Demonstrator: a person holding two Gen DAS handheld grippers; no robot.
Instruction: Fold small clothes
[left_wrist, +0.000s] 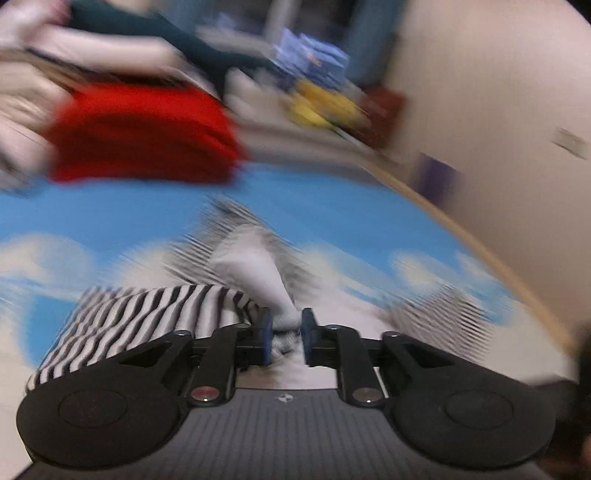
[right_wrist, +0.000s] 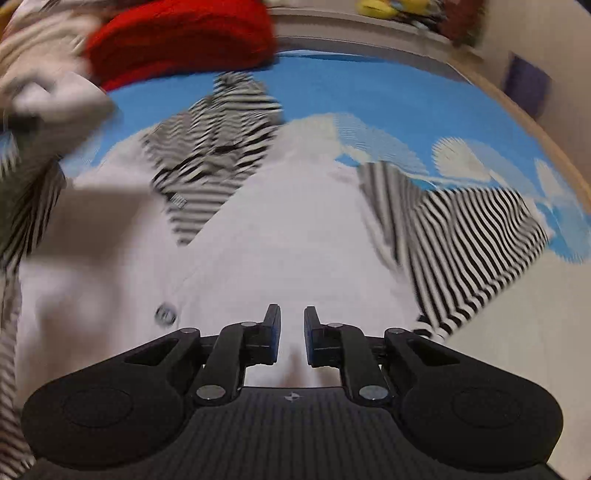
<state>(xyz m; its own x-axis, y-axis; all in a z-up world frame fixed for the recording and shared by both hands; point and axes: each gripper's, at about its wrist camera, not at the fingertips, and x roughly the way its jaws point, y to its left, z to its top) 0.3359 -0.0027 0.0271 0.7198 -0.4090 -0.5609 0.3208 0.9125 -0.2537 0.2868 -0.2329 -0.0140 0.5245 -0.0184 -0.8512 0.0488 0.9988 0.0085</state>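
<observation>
A small white garment with black-and-white striped sleeves (right_wrist: 280, 221) lies on a blue sky-and-cloud printed surface (right_wrist: 369, 92). In the left wrist view my left gripper (left_wrist: 287, 332) is shut on a bunched white fold of this garment (left_wrist: 258, 273), with a striped sleeve (left_wrist: 140, 321) draped to its left. In the right wrist view my right gripper (right_wrist: 292, 332) sits low over the white body, jaws narrowly apart with white cloth between them; a grip cannot be told. A button (right_wrist: 165, 314) shows to its left. Both views are motion-blurred.
A folded red garment (left_wrist: 144, 133) lies at the far left of the surface, also in the right wrist view (right_wrist: 181, 37). Pale folded clothes (left_wrist: 22, 103) sit beside it. Yellow items (left_wrist: 321, 103) and clutter stand behind. A wooden edge (left_wrist: 480, 251) and a beige wall border the right.
</observation>
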